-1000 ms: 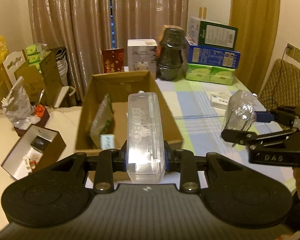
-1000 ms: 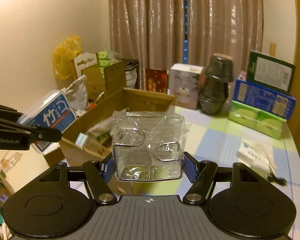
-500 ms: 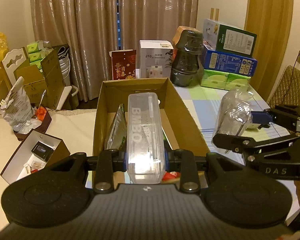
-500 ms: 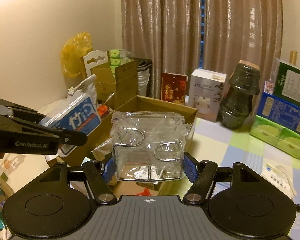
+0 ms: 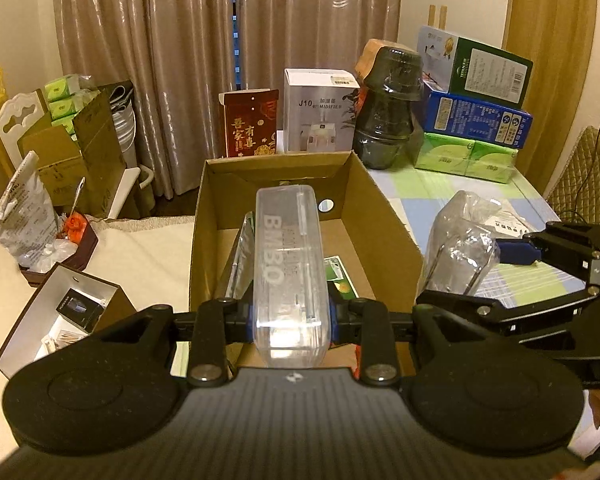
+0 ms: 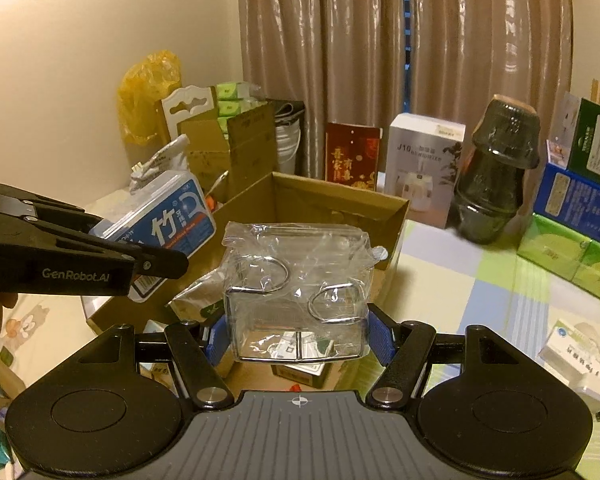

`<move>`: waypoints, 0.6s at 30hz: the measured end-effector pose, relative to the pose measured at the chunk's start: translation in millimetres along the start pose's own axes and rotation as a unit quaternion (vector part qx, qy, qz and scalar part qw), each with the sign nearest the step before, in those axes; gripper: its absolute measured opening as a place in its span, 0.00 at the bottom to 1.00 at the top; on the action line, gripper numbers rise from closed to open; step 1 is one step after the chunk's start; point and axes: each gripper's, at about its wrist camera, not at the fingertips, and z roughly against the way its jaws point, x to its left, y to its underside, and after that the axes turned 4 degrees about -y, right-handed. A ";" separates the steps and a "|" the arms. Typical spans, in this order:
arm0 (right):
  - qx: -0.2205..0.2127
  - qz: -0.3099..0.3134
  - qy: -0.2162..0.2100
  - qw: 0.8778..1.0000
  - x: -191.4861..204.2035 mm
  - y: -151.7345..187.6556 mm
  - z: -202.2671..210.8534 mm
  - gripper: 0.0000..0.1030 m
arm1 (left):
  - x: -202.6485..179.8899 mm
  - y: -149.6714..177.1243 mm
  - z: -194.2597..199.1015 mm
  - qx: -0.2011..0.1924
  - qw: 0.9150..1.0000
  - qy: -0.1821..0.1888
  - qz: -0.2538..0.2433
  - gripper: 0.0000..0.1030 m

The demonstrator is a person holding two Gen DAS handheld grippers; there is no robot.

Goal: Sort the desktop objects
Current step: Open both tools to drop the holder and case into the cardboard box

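Left gripper (image 5: 291, 318): jaws closed on a clear plastic case (image 5: 289, 264), held lengthwise along the fingers; blue pads press both long sides.
Clear plastic case: translucent, "BM30" lettering on top; from the right wrist view its other face shows a blue label with white characters (image 6: 168, 226). It hangs above the open cardboard box (image 5: 384, 236), over the near half.
Right gripper (image 6: 298, 338): jaws closed on a wire rack wrapped in clear film (image 6: 298, 280); blue pads (image 6: 381, 338) touch its lower sides.
Wire rack wrapped in clear film: two metal loops visible through the crinkled wrap; held above the near right corner of the cardboard box, just beside its right wall.
Cardboard box: open top, sits at the left edge of the desk (image 5: 440, 196); inside, a flat foil pouch leaning on the left wall and a green-white card on the floor; other contents are too hidden to name.
Desk, far edge: red gift box (image 5: 251, 124), white humidifier box (image 5: 320, 112), dark wrapped jar (image 5: 388, 108), stacked blue and green cartons (image 5: 474, 120).
Desk, right edge: small white packet (image 6: 576, 346).
Off the desk, left: brown open box (image 5: 66, 308) with a small black item.
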 end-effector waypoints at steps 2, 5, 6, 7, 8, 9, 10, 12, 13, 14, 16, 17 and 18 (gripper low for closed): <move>0.002 -0.002 0.000 1.000 -0.8 0.3 -4.5 0.63 | 1.3 0.1 -5.0 0.002 1.000 0.002 0.002 0.25; 0.007 -0.005 -0.002 1.000 -1.8 0.9 -10.9 0.63 | 4.5 0.1 -14.0 0.004 1.000 0.006 0.009 0.25; 0.009 -0.006 -0.002 1.000 -2.3 1.4 -13.1 0.63 | 4.6 0.4 -16.9 0.005 1.000 0.006 0.008 0.28; 0.010 -0.006 -0.002 1.000 -2.8 2.4 -15.0 0.63 | 4.3 0.9 -19.4 0.007 1.000 -0.002 0.005 0.43; 0.012 -0.007 -0.002 1.000 -4.1 2.7 -17.4 0.63 | 4.0 1.8 -21.0 0.008 1.000 -0.010 0.004 0.47; 0.013 -0.008 -0.002 1.000 -4.5 3.8 -18.7 0.63 | 4.4 3.1 -20.9 0.005 1.000 -0.012 0.004 0.48; 0.015 -0.009 -0.002 1.000 -4.8 4.9 -19.9 0.63 | 5.9 4.6 -20.7 0.005 1.000 -0.007 0.007 0.48; 0.018 -0.012 -0.002 1.000 -5.4 6.8 -22.5 0.63 | 11.1 8.1 -19.4 0.005 1.000 -0.004 0.020 0.48; 0.019 -0.013 -0.002 1.000 -5.3 7.4 -23.6 0.63 | 13.0 9.9 -18.0 0.004 1.000 -0.005 0.022 0.48; 0.019 -0.014 -0.002 1.000 -5.3 7.8 -24.6 0.63 | 14.9 11.6 -16.4 0.004 1.000 -0.006 0.025 0.48; 0.019 -0.016 -0.003 1.000 -4.3 7.2 -26.5 0.63 | 19.6 15.0 -13.3 0.003 0.999 -0.008 0.032 0.48; 0.019 -0.016 -0.004 1.000 -3.3 6.5 -27.4 0.63 | 22.2 16.4 -11.5 0.002 0.999 -0.010 0.037 0.47; 0.018 -0.017 -0.004 1.000 -2.5 4.9 -28.7 0.63 | 24.6 17.6 -9.7 0.001 0.999 -0.012 0.042 0.47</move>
